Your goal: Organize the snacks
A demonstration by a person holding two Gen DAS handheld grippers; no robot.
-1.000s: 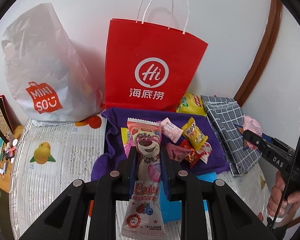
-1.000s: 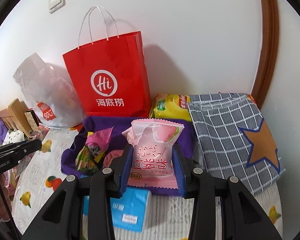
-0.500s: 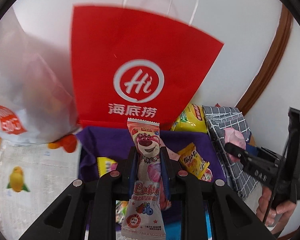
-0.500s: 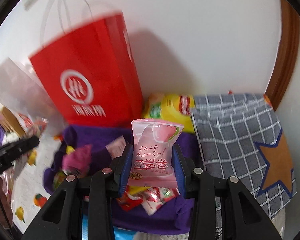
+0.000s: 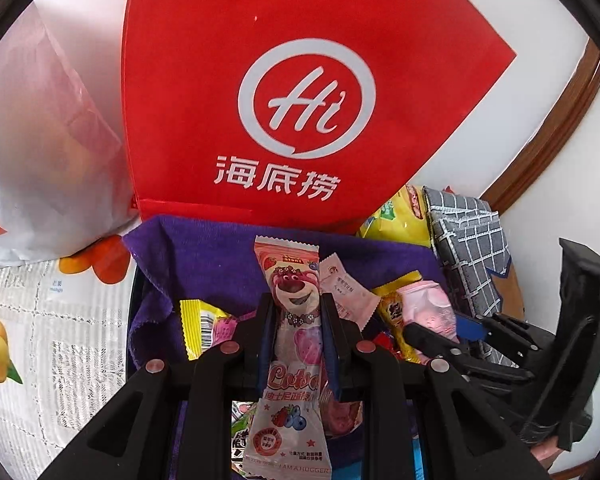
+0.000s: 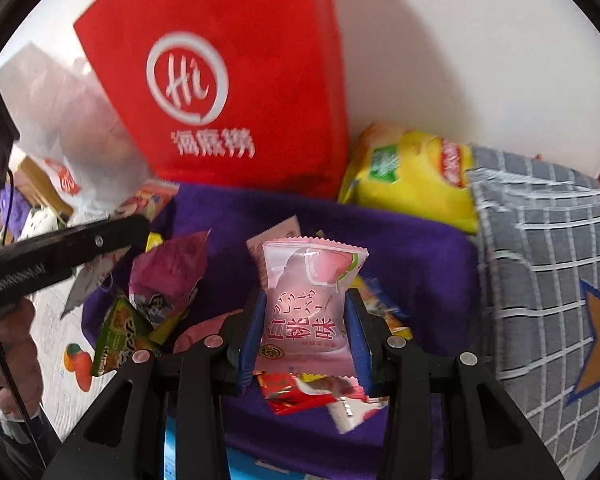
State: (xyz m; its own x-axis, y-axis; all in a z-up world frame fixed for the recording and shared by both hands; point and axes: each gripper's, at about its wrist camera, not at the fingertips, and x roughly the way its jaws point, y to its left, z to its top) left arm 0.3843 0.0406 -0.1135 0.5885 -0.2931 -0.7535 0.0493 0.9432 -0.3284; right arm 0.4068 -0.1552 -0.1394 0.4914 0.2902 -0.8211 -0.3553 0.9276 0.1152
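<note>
My left gripper (image 5: 296, 312) is shut on a long Lotso bear snack packet (image 5: 290, 356), held upright over the purple cloth (image 5: 220, 256) with several loose snacks. My right gripper (image 6: 306, 308) is shut on a pink peach-flavour snack packet (image 6: 310, 304), held over the same purple cloth (image 6: 412, 264). The right gripper with its pink packet (image 5: 428, 308) also shows at the right of the left wrist view. The left gripper (image 6: 112, 232) shows at the left of the right wrist view. A red paper bag (image 5: 300, 92) stands close behind the cloth.
A white Miniso plastic bag (image 5: 40, 152) stands left of the red bag (image 6: 228, 80). A yellow chip bag (image 6: 412, 176) and a grey checked fabric bag (image 6: 548, 280) lie at the right. A fruit-print tablecloth (image 5: 40, 320) covers the table at the left.
Both grippers have moved forward toward the red bag, each still holding its packet; the bag now fills much more of both views, and the two grippers are closer together.
</note>
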